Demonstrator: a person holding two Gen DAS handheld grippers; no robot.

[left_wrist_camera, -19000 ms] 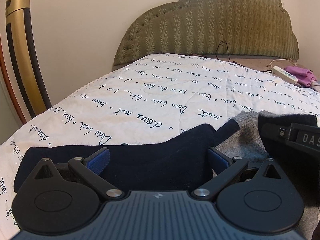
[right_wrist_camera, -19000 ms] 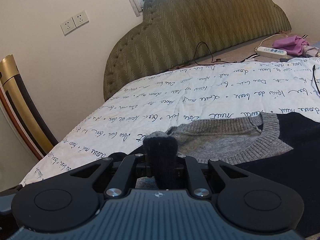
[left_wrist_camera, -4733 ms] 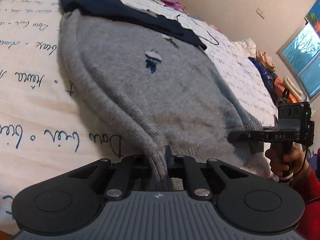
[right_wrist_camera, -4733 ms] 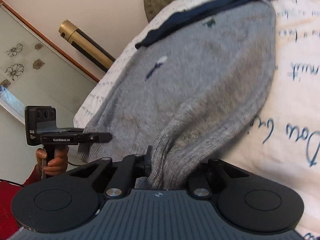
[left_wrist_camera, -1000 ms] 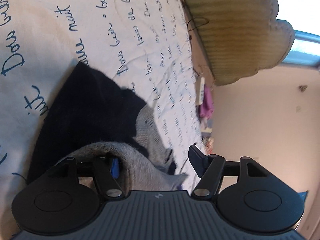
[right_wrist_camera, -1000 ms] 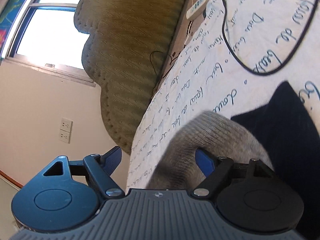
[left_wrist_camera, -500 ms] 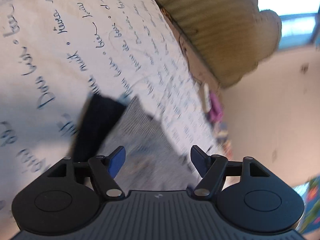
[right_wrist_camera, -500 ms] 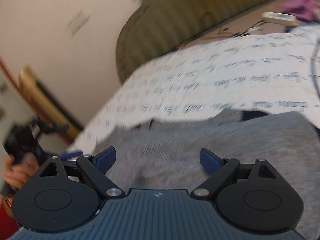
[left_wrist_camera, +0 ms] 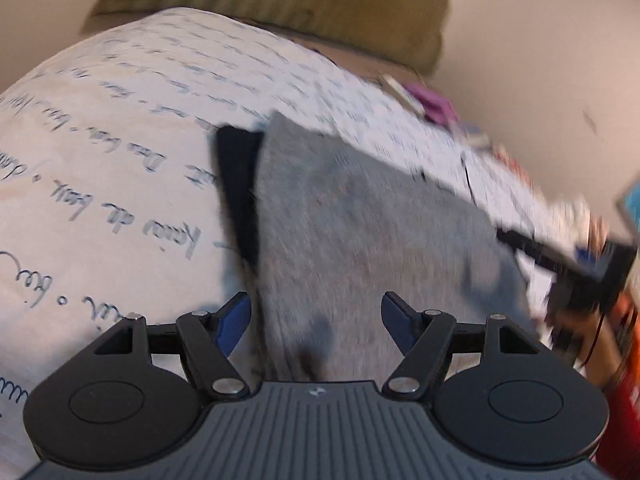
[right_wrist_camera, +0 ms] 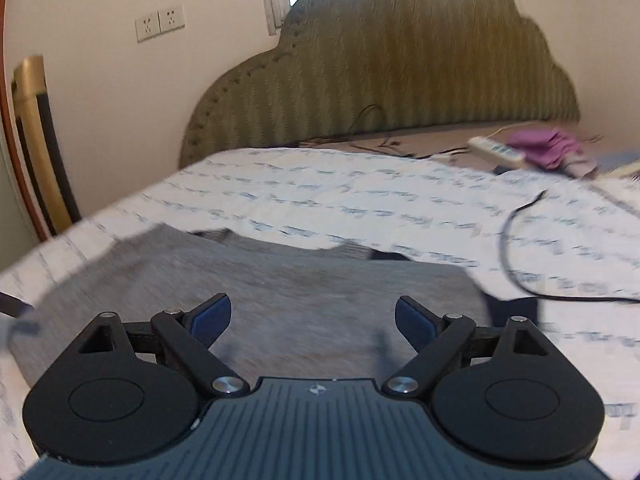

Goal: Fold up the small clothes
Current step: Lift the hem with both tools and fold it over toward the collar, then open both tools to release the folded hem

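Both grippers [left_wrist_camera: 316,316] [right_wrist_camera: 312,316] agape, empty.

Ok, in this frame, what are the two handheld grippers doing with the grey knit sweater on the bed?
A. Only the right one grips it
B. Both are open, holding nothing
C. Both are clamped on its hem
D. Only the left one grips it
B: the left gripper and the right gripper both have their blue-padded fingers spread apart, with the grey knit sweater lying flat on the script-printed bedspread beneath them.
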